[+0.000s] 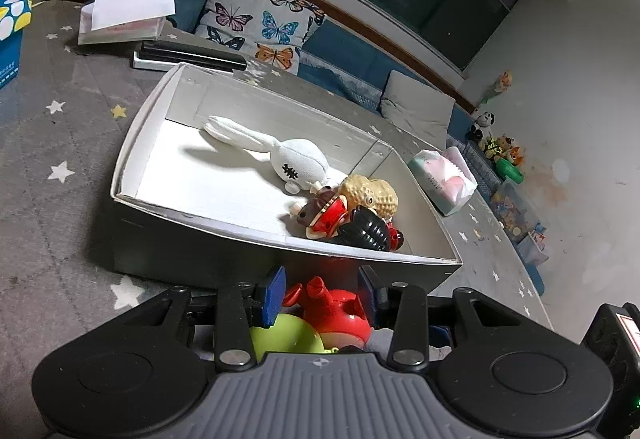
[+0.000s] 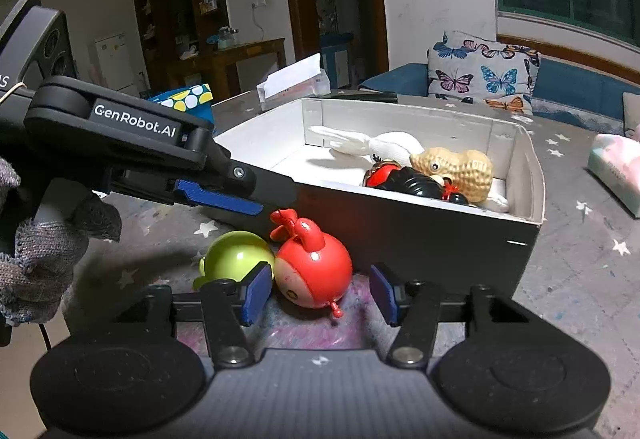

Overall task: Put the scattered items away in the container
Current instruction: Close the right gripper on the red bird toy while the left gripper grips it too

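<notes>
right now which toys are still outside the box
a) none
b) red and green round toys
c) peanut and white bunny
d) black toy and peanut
b: the red toy and green toy lie on the table against the box's outer wall.

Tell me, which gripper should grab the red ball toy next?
Probably the left gripper: its open fingers already sit on either side of the red toy. The right gripper, also open, has it between its fingers too, but off to one side.
</notes>
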A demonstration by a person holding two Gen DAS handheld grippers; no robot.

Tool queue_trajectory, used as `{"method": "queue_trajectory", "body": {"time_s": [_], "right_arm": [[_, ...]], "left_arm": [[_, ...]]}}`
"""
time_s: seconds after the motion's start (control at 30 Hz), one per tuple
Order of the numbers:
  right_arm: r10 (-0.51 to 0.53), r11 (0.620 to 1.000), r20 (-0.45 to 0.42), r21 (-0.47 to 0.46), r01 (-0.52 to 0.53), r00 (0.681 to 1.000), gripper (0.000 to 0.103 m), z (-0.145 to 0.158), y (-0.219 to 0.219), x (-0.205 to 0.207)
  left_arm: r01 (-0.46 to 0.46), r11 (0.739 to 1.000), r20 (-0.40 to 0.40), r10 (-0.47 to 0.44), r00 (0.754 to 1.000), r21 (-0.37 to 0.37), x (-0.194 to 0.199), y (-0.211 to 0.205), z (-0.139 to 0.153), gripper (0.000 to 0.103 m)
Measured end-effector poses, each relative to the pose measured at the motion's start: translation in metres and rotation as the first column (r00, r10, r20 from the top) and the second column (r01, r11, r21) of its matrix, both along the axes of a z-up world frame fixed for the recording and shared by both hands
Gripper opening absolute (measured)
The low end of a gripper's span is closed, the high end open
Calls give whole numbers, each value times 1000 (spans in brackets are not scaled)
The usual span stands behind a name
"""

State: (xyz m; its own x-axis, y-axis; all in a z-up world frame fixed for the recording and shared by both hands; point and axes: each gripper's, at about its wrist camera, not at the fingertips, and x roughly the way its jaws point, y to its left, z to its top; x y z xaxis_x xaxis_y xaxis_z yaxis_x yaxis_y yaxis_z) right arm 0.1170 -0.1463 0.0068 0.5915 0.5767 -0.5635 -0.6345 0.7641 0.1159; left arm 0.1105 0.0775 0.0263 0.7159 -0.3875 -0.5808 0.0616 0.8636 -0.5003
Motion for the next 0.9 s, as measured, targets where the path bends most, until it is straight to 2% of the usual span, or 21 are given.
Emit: {"method": "queue_trajectory", "body": {"time_s": [0.23,0.4,0.67,0.9], "right_arm": [[11,1000,-35,21,-10,999,55,-4,2,9],[16,1000,-48,24,-14,999,49,-6,4,13],[13,1000,-63,29,-11,998,47,-9,4,12],[12,1000,-60,27,-10,998,47,-7,4,10]], "left_arm": [[6,1000,-25,-6,1000,-14,7,0,-3,42],[14,1000,-40,-15,999,-26,10,1,-6,42],[9,999,-73,-13,997,-44,13,1,-16,41],[12,998,-63,-16,998,-61,11,2,-18,32]]}}
